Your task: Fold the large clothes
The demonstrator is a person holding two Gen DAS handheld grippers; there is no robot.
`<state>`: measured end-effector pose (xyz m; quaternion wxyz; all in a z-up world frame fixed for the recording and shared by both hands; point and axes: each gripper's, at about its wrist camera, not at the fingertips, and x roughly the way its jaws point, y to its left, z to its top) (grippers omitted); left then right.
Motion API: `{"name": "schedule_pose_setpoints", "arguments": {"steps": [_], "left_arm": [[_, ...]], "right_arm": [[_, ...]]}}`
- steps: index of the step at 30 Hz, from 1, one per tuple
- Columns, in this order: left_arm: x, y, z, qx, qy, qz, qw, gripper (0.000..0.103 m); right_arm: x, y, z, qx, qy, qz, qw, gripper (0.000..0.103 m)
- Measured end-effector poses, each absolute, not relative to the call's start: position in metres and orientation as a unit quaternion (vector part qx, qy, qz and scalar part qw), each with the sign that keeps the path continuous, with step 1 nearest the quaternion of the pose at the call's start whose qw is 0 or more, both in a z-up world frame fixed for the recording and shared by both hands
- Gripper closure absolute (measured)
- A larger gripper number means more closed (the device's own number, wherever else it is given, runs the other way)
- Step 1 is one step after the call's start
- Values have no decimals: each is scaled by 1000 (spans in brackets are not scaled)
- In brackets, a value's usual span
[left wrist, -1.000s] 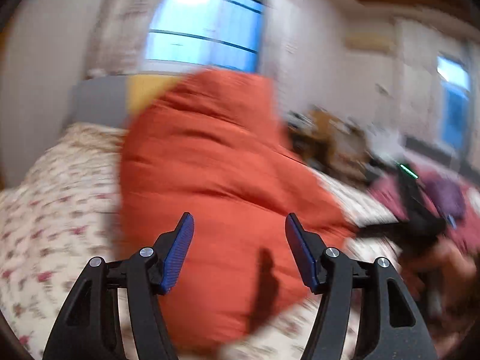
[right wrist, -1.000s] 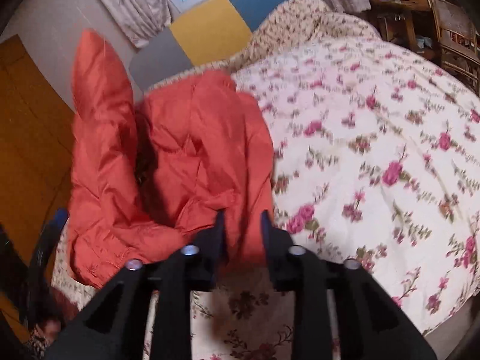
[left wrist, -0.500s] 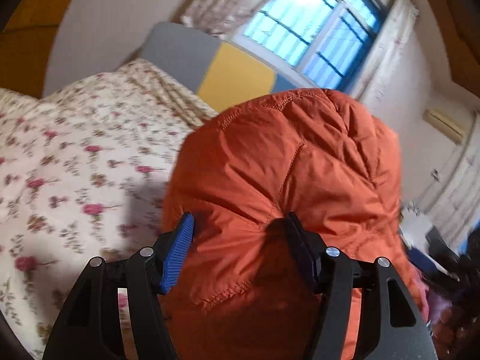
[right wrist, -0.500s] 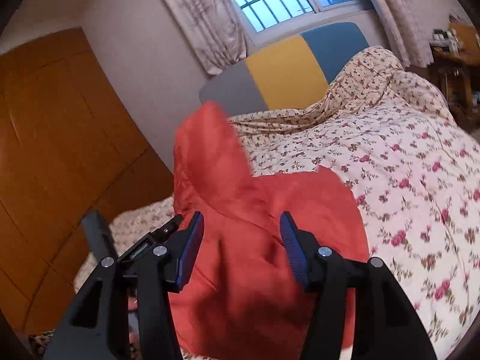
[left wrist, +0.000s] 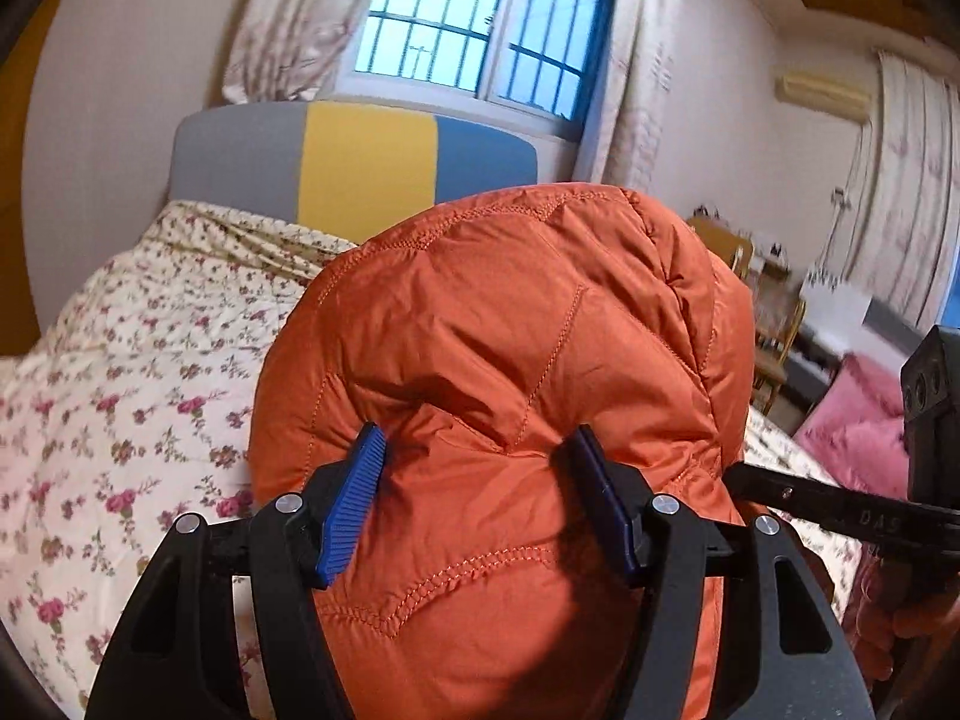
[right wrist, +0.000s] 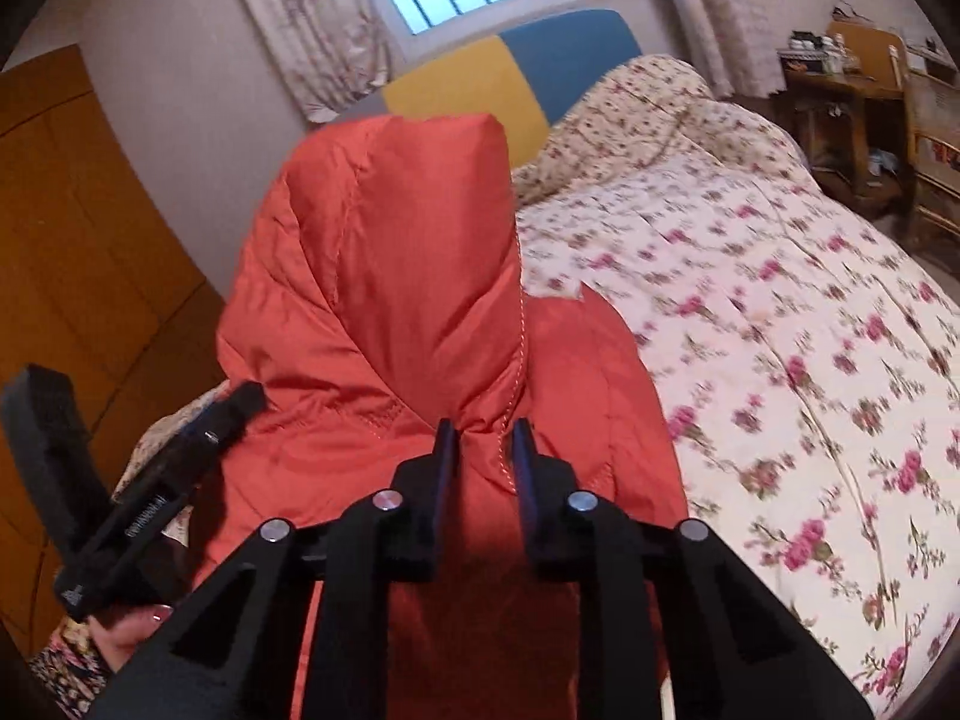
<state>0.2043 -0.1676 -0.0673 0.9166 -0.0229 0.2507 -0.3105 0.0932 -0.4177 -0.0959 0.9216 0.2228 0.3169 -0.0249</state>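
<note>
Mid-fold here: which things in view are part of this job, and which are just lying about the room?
Part of the job:
- orange padded jacket
- left gripper, fabric bulging between its fingers
- right gripper, closed on a fold of the jacket
- floral bedspread, the folding surface

Just lying about:
- striped headboard
- pink bedding
- wooden side table
- curtains

— What carries everything here?
— A bed (right wrist: 780,312), spread with a cream floral quilt (left wrist: 120,396) that runs ahead and to the right of the right tool (right wrist: 483,447).
— Anything lying on it?
— The orange padded jacket (right wrist: 384,312); its lower part rests on the quilt just ahead of that tool, while its hood stands up.
</note>
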Motion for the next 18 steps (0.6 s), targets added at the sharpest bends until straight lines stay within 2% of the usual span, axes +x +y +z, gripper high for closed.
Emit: {"name": "schedule_pose_setpoints", "arguments": {"steps": [9, 12, 18], "left_arm": [[201, -217, -83, 75, 254, -282, 922, 22], [202, -225, -88, 90, 256, -277, 922, 19], [205, -230, -92, 95, 260, -274, 921, 19]], "right_arm": [[84, -441, -138, 257, 338, -71, 902, 88], [76, -447, -131, 266, 331, -78, 902, 86], [58, -439, -76, 226, 255, -72, 938, 86]]}}
